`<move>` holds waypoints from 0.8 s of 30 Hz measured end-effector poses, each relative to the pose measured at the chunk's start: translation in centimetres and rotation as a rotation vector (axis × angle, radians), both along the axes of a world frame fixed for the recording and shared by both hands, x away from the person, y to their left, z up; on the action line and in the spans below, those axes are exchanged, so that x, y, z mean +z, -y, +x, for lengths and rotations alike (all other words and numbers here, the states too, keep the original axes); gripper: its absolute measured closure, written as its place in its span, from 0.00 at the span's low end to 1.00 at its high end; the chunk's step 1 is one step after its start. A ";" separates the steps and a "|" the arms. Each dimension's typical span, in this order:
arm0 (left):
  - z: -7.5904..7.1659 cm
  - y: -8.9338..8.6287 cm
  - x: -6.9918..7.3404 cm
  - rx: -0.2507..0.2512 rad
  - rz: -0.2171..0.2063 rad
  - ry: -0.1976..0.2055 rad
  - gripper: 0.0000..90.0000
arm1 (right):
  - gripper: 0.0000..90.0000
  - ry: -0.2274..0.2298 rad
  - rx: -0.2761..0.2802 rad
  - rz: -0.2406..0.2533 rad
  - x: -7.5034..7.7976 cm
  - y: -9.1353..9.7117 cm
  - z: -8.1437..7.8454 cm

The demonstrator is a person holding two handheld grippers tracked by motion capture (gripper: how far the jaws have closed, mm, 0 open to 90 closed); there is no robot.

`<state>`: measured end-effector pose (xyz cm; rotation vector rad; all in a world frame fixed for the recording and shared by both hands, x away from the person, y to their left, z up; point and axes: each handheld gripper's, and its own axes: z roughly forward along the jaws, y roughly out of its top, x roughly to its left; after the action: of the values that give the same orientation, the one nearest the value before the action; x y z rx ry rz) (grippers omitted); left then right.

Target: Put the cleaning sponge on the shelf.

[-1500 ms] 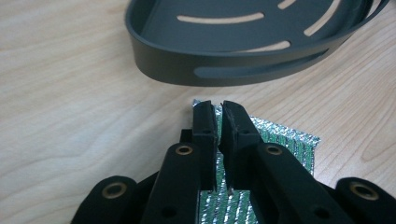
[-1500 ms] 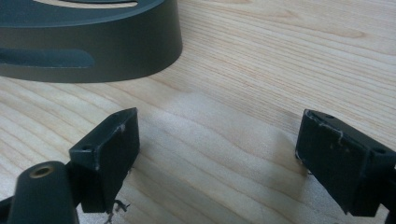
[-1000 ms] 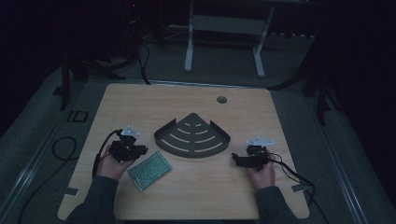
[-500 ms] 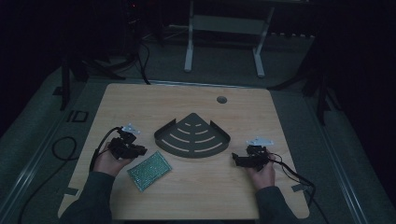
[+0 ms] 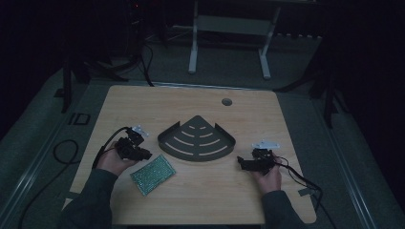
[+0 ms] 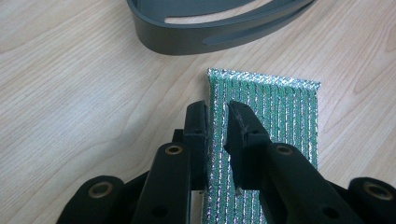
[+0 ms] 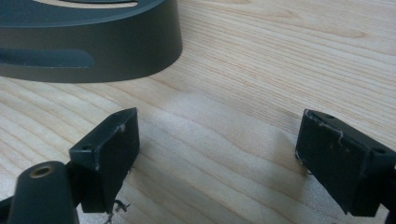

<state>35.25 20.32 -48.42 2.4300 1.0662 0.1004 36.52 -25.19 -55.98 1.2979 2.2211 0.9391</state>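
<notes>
Left gripper (image 6: 215, 122) over sponge (image 6: 280, 116) (jaws parting)

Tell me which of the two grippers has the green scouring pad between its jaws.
The left gripper: its jaws, which have just been opening, straddle the edge of the green scouring pad. The right gripper stands wide open over bare wooden table, beside the grey corner shelf.

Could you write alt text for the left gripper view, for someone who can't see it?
Two black fingers of the left gripper straddle the edge of a flat green, silver-threaded scouring pad lying on a light wooden table, a narrow gap between them. A dark grey slotted metal tray lies beyond.
</notes>
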 end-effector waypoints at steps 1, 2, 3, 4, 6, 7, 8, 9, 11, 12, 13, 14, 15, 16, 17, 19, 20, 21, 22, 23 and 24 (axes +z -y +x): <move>0.1 0.0 0.0 -0.005 0.006 -0.008 0.87 | 0.15 0.000 0.000 0.000 0.0 0.0 0.0; 0.2 0.1 -0.1 -0.015 0.014 -0.016 0.87 | 0.15 0.000 0.000 0.000 0.0 0.0 0.0; 0.3 0.1 -0.1 -0.021 0.018 -0.022 0.87 | 0.15 0.000 0.000 0.000 0.0 0.0 0.0; 0.3 0.1 -0.1 -0.021 0.018 -0.022 0.87 | 0.15 0.000 0.000 0.000 0.0 0.0 0.0; 0.5 0.1 -0.2 -0.031 0.029 -0.038 0.86 | 0.15 0.000 0.000 0.000 0.0 0.0 0.0; 0.6 0.1 -0.2 -0.037 0.036 -0.044 0.86 | 0.15 -0.001 0.000 0.000 0.0 0.0 0.0; 0.7 0.1 -0.3 -0.039 0.035 -0.051 0.86 | 0.15 0.000 0.000 0.000 0.0 0.0 0.0; 0.7 0.1 -0.3 -0.043 0.040 -0.055 0.86 | 0.15 0.000 0.000 0.000 0.0 0.0 0.0; 1.0 0.0 -0.4 -0.050 0.039 -0.076 0.86 | 0.15 0.000 0.000 0.000 0.0 0.0 0.0; 1.0 0.0 -0.5 -0.054 0.041 -0.082 0.86 | 0.15 0.000 0.000 0.000 0.0 0.0 0.0; 1.1 0.0 -0.5 -0.059 0.041 -0.089 0.86 | 0.15 0.000 0.000 0.000 0.0 0.0 0.0; 1.2 0.0 -0.6 -0.064 0.039 -0.096 0.86 | 0.15 0.000 0.000 0.000 0.0 0.0 0.0; 1.2 0.0 -0.7 -0.062 0.038 -0.105 0.86 | 0.15 0.000 0.000 0.000 0.0 0.0 0.0; 1.3 0.0 -0.7 -0.066 0.043 -0.111 0.86 | 0.15 0.000 0.000 0.000 0.0 0.0 0.0; 1.4 0.0 -0.8 -0.072 0.048 -0.120 0.86 | 0.15 0.000 0.000 0.000 0.0 0.0 0.0; 1.5 0.2 -0.9 -0.076 0.054 -0.133 0.86 | 0.14 0.000 0.000 0.000 0.0 0.0 0.0; 1.6 0.2 -1.0 -0.079 0.060 -0.141 0.86 | 0.14 0.000 0.000 0.000 0.0 0.0 0.0; 1.6 0.3 -1.1 -0.081 0.063 -0.146 0.86 | 0.15 0.000 0.000 0.000 0.0 0.0 0.0; 1.7 0.4 -1.1 -0.079 0.061 -0.153 0.86 | 0.15 0.000 0.000 0.000 0.0 0.0 0.0; 1.8 0.5 -1.2 -0.083 0.066 -0.157 0.86 | 0.15 0.000 0.000 0.000 0.0 0.0 0.0; 1.8 0.5 -1.3 -0.086 0.067 -0.164 0.86 | 0.15 0.000 0.000 0.000 0.0 0.0 0.0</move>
<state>37.07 19.80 -49.70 2.5768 1.0404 -0.0947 36.52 -25.19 -55.98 1.2981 2.2211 0.9389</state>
